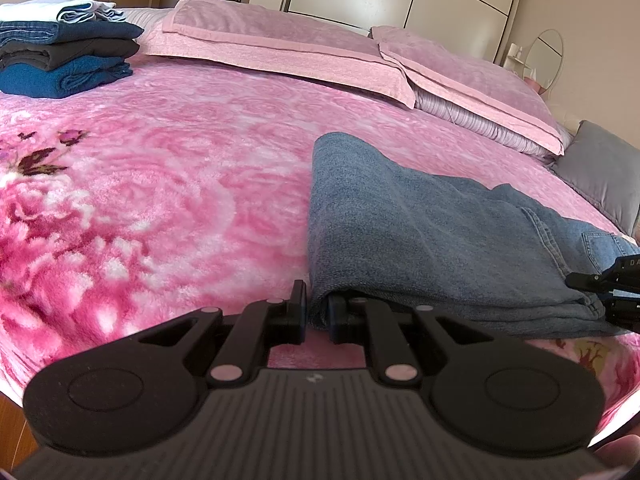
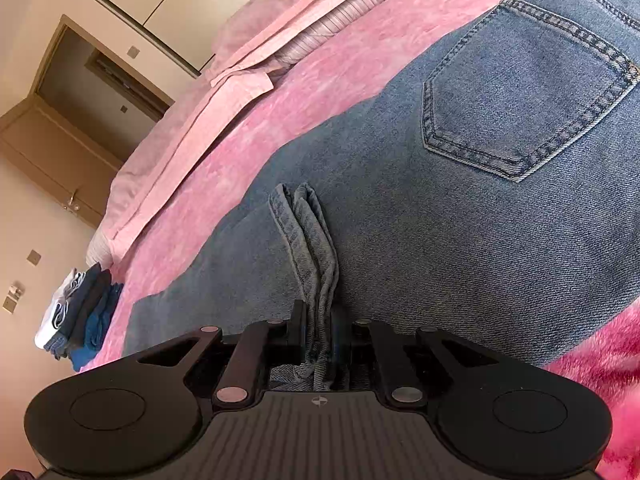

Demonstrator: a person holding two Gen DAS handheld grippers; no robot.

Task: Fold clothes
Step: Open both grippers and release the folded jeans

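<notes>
A wide bed [image 1: 180,184] fills the room, covered by a fluffy pink blanket [image 1: 200,152] with a big flower print. Two pale pink pillows [image 1: 276,40] lie side by side along the head edge, the second pillow [image 1: 472,76] just beside the first, with a ribbed lilac cover showing under them. A grey cushion [image 1: 604,172] sits at the bed's right edge, near the head corner.

The jeans [image 1: 420,232] lie folded on the blanket toward the foot edge and the right side, several layers thick, with a back pocket [image 2: 528,88] facing up. At the far head corner on the left stands a stack of folded clothes [image 1: 60,52]: a blue piece at the bottom, dark ones above, white and light blue on top. It is well apart from the jeans.

The left gripper [image 1: 317,312] is down at the near corner of the folded jeans. Its fingers are nearly together with the denim's edge between them, and one finger is tucked under the fabric; I would call it clamped on the jeans' corner. The right gripper [image 2: 320,328] pinches a bunched ridge of denim with stitched hems, its fingers pressed against both sides of the fold.
</notes>
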